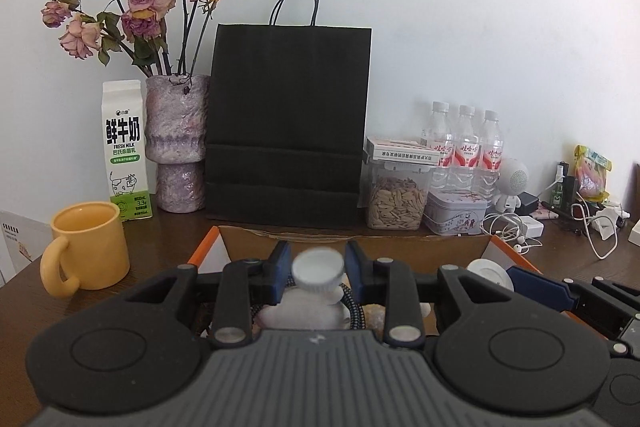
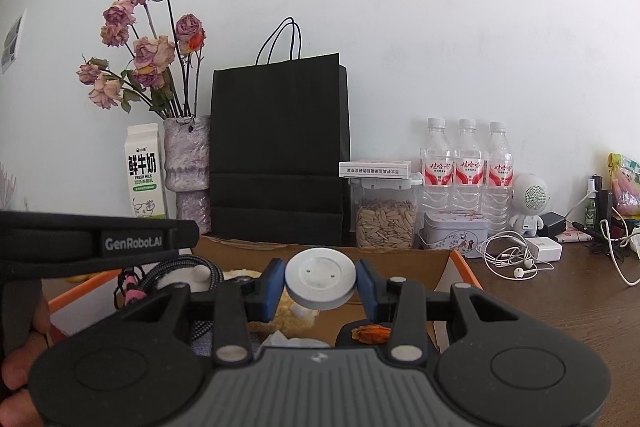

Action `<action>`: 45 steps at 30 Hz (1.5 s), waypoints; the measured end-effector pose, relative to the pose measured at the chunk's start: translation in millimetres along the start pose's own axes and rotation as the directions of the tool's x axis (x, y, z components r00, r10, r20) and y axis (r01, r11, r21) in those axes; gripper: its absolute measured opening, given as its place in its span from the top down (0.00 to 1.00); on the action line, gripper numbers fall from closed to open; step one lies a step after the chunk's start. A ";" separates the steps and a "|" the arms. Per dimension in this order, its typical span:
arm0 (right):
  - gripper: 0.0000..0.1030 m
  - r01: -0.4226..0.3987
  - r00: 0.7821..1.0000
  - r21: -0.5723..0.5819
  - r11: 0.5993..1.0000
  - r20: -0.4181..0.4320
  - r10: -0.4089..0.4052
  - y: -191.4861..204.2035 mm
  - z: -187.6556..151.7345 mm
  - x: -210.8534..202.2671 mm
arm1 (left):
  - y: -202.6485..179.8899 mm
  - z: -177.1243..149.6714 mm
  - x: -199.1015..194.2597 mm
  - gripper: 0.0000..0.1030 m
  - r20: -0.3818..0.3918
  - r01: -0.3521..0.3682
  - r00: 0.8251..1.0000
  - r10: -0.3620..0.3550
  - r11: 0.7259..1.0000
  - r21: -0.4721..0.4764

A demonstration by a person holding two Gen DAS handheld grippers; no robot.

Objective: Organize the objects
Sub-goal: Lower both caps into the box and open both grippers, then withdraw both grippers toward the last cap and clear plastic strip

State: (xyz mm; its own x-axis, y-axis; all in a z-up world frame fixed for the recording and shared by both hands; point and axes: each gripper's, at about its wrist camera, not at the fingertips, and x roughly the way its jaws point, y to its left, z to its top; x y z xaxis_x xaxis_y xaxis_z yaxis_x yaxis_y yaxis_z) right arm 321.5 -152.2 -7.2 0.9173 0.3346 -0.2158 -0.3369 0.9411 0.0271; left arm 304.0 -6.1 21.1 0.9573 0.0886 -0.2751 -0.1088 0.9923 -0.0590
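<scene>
1. Sitting under both tongs is the cardboard box [image 2: 400,263] — open side up.
2. The left gripper [image 1: 318,269] squeezes a white bottle [image 1: 316,291], cap pointing away, just over the box.
3. The right gripper [image 2: 320,285] pinches a round white disc [image 2: 320,277] — flat face forward, also above it.
</scene>
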 end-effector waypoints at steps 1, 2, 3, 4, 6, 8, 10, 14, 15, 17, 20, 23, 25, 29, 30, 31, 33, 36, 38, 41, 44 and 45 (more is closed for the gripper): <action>0.63 0.002 1.000 -0.001 1.000 -0.009 -0.002 0.0 -0.8 0.2 | 0.4 -0.4 -0.8 0.52 0.005 -0.005 1.000 0.005 1.000 -0.002; 0.62 0.004 1.000 -0.002 1.000 -0.016 -0.004 -0.2 -1.6 0.1 | 1.0 -1.3 -2.2 0.34 0.015 -0.011 1.000 0.011 1.000 -0.006; 0.61 0.008 1.000 -0.001 1.000 -0.019 -0.008 -0.8 -2.7 -0.7 | 1.5 -1.9 -4.2 0.14 0.034 -0.018 0.999 0.018 1.000 -0.011; 0.53 0.011 1.000 -0.001 1.000 -0.028 -0.011 -1.2 -3.4 -1.0 | 1.6 -2.3 -6.2 0.04 0.050 -0.023 0.998 0.023 1.000 -0.012; 0.34 0.015 0.999 0.006 1.000 -0.037 -0.015 -2.5 -4.7 -2.7 | -0.1 -3.0 -10.3 0.00 0.085 -0.038 0.996 0.038 0.999 -0.004; 0.04 0.015 0.999 0.010 1.000 -0.037 -0.015 -3.2 -5.7 -4.6 | -2.5 -2.4 -10.2 0.00 0.076 -0.040 0.996 0.039 0.999 0.013; 0.00 0.016 1.000 0.009 1.000 -0.019 -0.016 -2.8 -6.4 -9.1 | -3.1 -3.3 -10.3 0.00 0.074 -0.035 0.997 0.034 0.999 0.012; 0.00 0.018 1.000 0.014 1.000 -0.014 -0.018 -2.7 -5.4 -12.7 | -3.0 -4.0 -10.2 0.00 0.076 -0.038 0.996 0.038 0.999 0.010; 0.00 0.019 1.000 0.016 1.000 -0.018 -0.019 -3.4 -5.1 -12.9 | -2.5 -4.7 -10.3 0.00 0.077 -0.038 0.996 0.037 0.999 0.007; 0.00 0.024 0.999 0.017 1.000 -0.023 -0.024 -3.9 -5.7 -12.6 | -2.2 -5.3 -10.4 0.00 0.078 -0.042 0.996 0.042 0.999 0.004; 0.00 0.035 0.999 0.021 0.999 -0.025 -0.035 -5.0 -6.1 -13.0 | -1.7 -6.7 -10.8 0.00 0.072 -0.040 0.997 0.039 0.999 0.006; 0.00 0.043 0.999 0.030 0.999 -0.022 -0.042 -7.0 -5.9 -15.2 | 0.2 -9.3 -12.5 0.00 0.069 -0.029 0.997 0.028 1.000 0.008; 0.00 0.042 0.999 0.035 0.999 -0.021 -0.041 -8.6 -5.9 -17.5 | 2.9 -11.1 -14.9 0.00 0.073 -0.026 0.997 0.025 1.000 0.010; 0.00 0.044 0.999 0.032 0.999 -0.019 -0.043 -10.4 -7.2 -23.1 | 13.0 -15.0 -22.1 0.00 0.090 -0.030 0.995 0.030 1.000 -0.005; 0.00 0.043 0.999 0.029 0.999 -0.019 -0.043 -10.7 -7.5 -24.6 | 15.5 -15.6 -23.6 0.00 0.089 -0.031 0.996 0.032 0.999 -0.007; 0.00 0.045 0.999 0.026 0.999 -0.019 -0.045 -10.6 -7.7 -26.0 | 18.4 -16.2 -25.6 0.00 0.087 -0.037 0.995 0.038 0.999 -0.007; 0.00 0.046 0.999 0.023 0.999 -0.019 -0.045 -11.0 -8.4 -29.3 | 24.3 -18.1 -29.9 0.00 0.087 -0.049 0.995 0.050 0.999 -0.007; 0.00 0.045 0.999 0.017 0.999 -0.013 -0.045 -11.1 -9.3 -35.0 | 35.0 -19.7 -38.0 0.00 0.091 -0.078 0.993 0.078 0.997 -0.011; 0.00 0.046 0.999 0.013 0.999 -0.008 -0.046 -10.9 -10.4 -39.0 | 42.5 -20.1 -43.7 0.00 0.096 -0.090 0.991 0.091 0.996 -0.011; 0.00 0.045 0.999 0.005 0.999 -0.005 -0.045 -9.8 -13.0 -44.5 | 56.1 -22.5 -52.7 0.00 0.097 -0.110 0.989 0.110 0.994 -0.004; 0.00 0.034 0.999 -0.007 0.999 0.006 -0.034 -7.4 -15.9 -51.0 | 69.5 -27.6 -60.0 0.00 0.074 -0.117 0.991 0.116 0.993 0.009; 0.00 0.028 0.999 -0.012 1.000 0.014 -0.028 -6.2 -16.9 -53.8 | 73.8 -29.5 -62.5 0.00 0.066 -0.124 0.990 0.123 0.992 0.010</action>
State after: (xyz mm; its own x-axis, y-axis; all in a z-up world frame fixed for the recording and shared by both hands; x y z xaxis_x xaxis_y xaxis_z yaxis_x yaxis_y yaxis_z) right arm 270.6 -176.9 -12.3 0.9294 0.3085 -0.2026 -0.3133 0.9496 0.0088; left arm 228.2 59.0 5.6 0.9524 0.2152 -0.2160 -0.2236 0.9746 -0.0152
